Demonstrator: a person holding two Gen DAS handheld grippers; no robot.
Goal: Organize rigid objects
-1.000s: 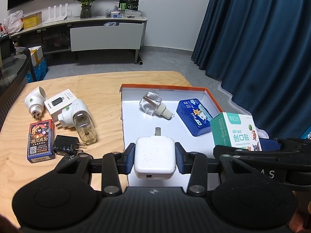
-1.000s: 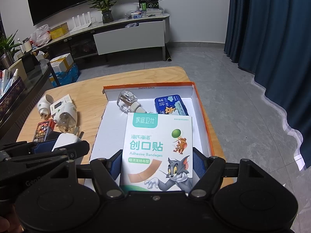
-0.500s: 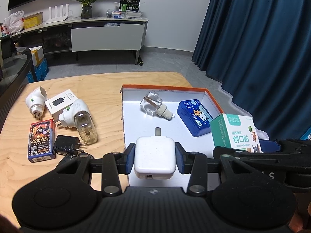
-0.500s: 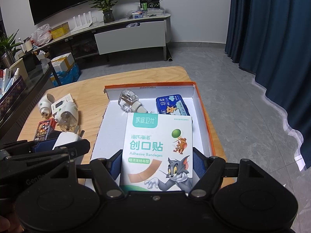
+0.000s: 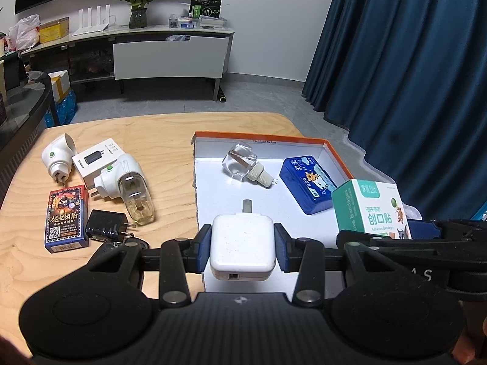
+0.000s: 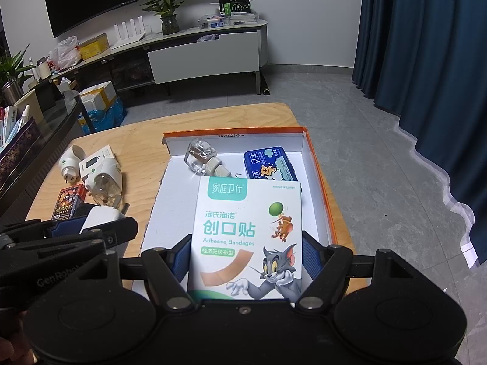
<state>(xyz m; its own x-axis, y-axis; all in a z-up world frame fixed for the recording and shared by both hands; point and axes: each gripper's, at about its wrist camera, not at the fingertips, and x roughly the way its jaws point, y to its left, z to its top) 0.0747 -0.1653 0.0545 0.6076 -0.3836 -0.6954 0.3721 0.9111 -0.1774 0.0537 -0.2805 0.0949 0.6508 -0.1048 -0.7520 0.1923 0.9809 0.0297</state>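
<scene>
The left hand-held gripper (image 5: 243, 251) is clenched on a white square plastic charger (image 5: 242, 247), its blue pads pressed to both sides, held over the near left part of the shallow white cardboard box with orange rim (image 5: 338, 155) that lies on the light wooden desk (image 5: 164, 140); how high the charger sits above the box floor cannot be told. The right hand-held gripper (image 6: 245, 263) grasps an upright white and teal carton of adhesive bandages (image 6: 248, 234), whose lower edge is hidden behind the gripper body and which covers the near part of the box floor in the right wrist view. Inside the box lie a clear glass refill bottle with a cream cap (image 5: 245, 164) on its side and a blue rectangular tin (image 5: 306, 184), partly hidden by the carton in the right view. On the desk left of the box sit two white plug-in vaporisers (image 5: 121, 179), a small white carton (image 5: 97, 159), a dark card pack (image 5: 65, 213) and a black plug adapter (image 5: 106, 225), just beside one another
</scene>
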